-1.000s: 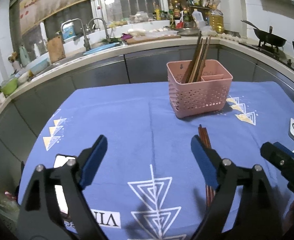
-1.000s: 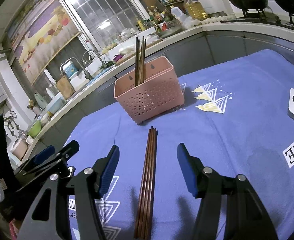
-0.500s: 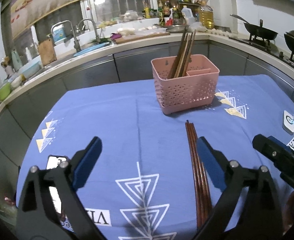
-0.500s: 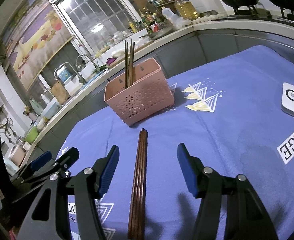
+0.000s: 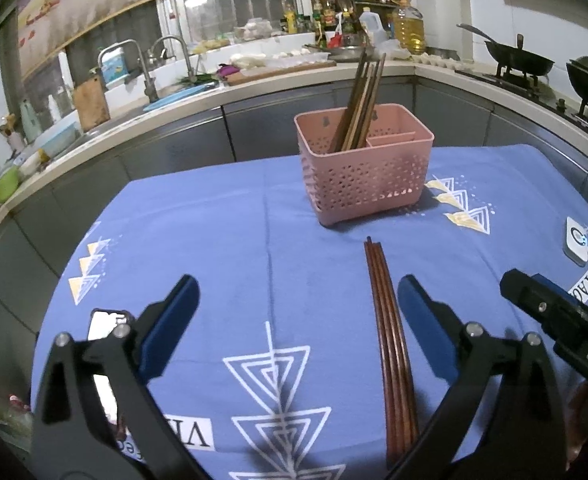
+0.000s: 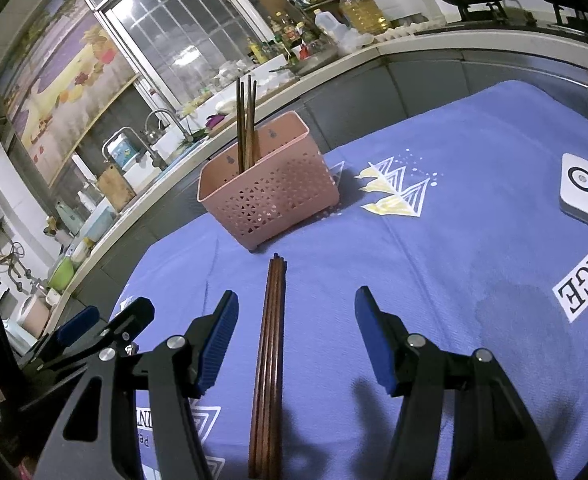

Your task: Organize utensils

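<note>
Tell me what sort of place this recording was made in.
Most likely a home kitchen. A sink with faucets sits in the counter, woks rest on a gas stove, and oil and sauce bottles crowd the corner behind the blue-clothed table.

Right gripper (image 6: 295, 324) jaws wide apart, straddling the bundle of brown chopsticks (image 6: 270, 364) lying flat on the blue tablecloth (image 6: 473, 264). Pink basket (image 6: 272, 188) just beyond their far tips, more chopsticks (image 6: 246, 120) standing in it.
</note>
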The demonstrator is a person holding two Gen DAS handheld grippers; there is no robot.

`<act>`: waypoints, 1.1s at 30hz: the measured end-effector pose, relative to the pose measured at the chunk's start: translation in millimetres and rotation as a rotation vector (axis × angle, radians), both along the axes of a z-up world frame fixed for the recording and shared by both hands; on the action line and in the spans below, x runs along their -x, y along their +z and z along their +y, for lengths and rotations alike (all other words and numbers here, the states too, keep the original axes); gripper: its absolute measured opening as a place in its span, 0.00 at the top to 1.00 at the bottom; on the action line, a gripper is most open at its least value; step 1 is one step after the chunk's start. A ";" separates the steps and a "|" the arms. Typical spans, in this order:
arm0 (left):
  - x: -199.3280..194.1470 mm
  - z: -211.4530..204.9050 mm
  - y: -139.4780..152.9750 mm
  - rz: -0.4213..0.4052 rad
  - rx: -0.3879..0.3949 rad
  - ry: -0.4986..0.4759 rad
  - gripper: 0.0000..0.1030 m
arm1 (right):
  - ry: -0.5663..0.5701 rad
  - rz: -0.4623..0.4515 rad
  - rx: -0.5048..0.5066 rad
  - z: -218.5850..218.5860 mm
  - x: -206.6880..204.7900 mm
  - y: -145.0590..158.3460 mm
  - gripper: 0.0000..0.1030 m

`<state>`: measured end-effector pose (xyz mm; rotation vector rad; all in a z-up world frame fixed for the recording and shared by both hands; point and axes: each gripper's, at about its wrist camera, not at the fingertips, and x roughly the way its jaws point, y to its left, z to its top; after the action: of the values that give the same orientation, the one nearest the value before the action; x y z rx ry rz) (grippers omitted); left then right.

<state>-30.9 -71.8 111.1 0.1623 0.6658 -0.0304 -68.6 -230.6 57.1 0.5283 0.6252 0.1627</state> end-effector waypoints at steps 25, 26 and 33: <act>-7.9 10.1 -16.2 0.048 0.010 0.006 0.06 | 0.011 0.057 0.002 4.3 -10.4 -15.0 0.40; -8.9 10.9 -17.5 0.054 0.012 0.007 0.06 | 0.011 0.060 0.003 4.7 -10.8 -15.7 0.41; -12.5 20.0 -28.3 0.089 0.020 0.025 0.06 | 0.022 0.080 0.013 9.3 -15.4 -21.1 0.40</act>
<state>-18.3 -51.8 82.7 0.1335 0.7561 -0.0204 -53.2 -221.3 36.0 0.5172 0.7098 0.1589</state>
